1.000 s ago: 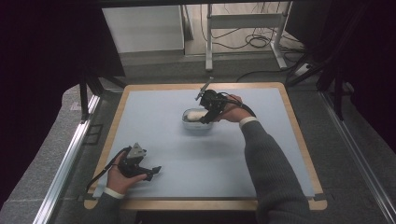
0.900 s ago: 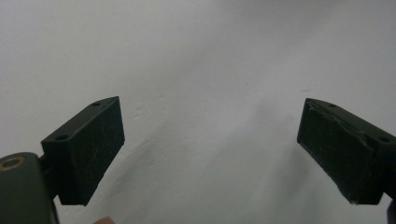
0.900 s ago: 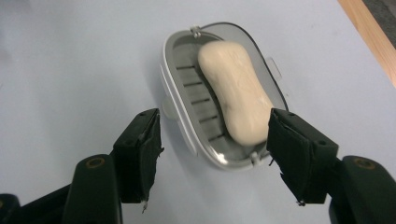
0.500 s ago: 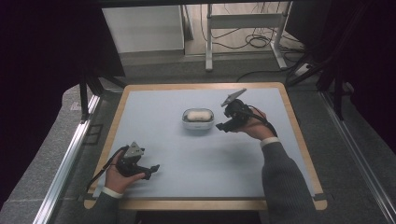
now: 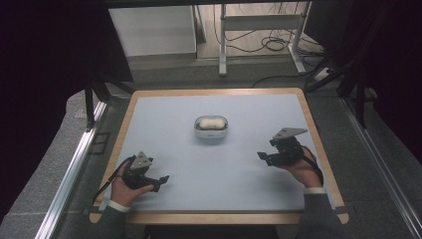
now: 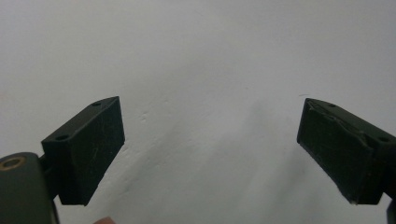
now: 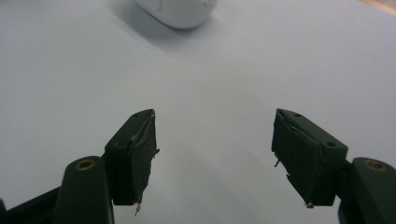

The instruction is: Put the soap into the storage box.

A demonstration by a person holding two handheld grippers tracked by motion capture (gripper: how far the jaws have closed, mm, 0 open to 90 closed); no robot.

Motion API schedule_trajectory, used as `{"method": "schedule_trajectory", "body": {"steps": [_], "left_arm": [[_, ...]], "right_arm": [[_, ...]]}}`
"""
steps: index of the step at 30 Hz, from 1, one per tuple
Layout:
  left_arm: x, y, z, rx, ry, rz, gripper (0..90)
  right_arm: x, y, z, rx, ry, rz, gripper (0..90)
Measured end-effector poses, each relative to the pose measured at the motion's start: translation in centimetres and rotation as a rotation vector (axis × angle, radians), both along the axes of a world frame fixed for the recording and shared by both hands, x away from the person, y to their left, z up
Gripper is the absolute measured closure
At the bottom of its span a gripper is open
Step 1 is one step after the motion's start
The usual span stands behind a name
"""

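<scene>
Pale blue mat (image 5: 214, 164), wooden table (image 5: 318, 149), grey floor (image 5: 378, 164)

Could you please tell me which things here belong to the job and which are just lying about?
Belonging to the job:
- white case on the blue mat
- right hand-held gripper, open, empty

Just about:
- metal stand
- floor cables
- left hand-held gripper, open

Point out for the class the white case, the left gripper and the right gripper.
white case (image 5: 211, 127): high view, middle of its rounded top.
left gripper (image 5: 162, 181): high view, midway between its fingertips, near the mat's front left.
right gripper (image 5: 263, 158): high view, midway between its fingertips, right of the case.
</scene>
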State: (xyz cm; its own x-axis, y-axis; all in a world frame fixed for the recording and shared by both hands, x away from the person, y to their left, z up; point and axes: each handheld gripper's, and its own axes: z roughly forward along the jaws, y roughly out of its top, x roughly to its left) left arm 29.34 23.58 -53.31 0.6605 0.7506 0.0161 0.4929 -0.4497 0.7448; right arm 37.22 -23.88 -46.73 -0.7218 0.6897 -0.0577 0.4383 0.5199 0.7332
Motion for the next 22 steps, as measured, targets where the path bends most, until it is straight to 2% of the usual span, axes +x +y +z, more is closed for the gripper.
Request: {"method": "schedule_trajectory", "body": {"steps": [3, 5, 8, 17, 22], "left_arm": [[0.0, 0.0, 0.0, 0.001, 0.002, 0.001, 8.0], [0.0, 0.0, 0.0, 0.0, 0.001, 0.001, 8.0], [-0.1, 0.0, 0.0, -0.004, -0.001, 0.003, 8.0], [-0.1, 0.1, 0.1, -0.004, -0.004, 0.001, 8.0], [-0.1, 0.1, 0.1, 0.001, -0.002, -0.002, 8.0]], "right_arm": [[-1.1, -1.5, -0.9, 0.02, 0.006, -0.034, 30.6], [-1.5, -2.1, -1.2, 0.01, 0.006, -0.046, 30.6], [-1.8, -2.6, -1.4, 0.037, 0.011, -0.063, 30.5], [-2.0, -2.2, -1.4, 0.041, -0.009, -0.053, 29.8], [-2.1, -2.5, -1.5, 0.045, -0.025, -0.086, 27.9]]}}
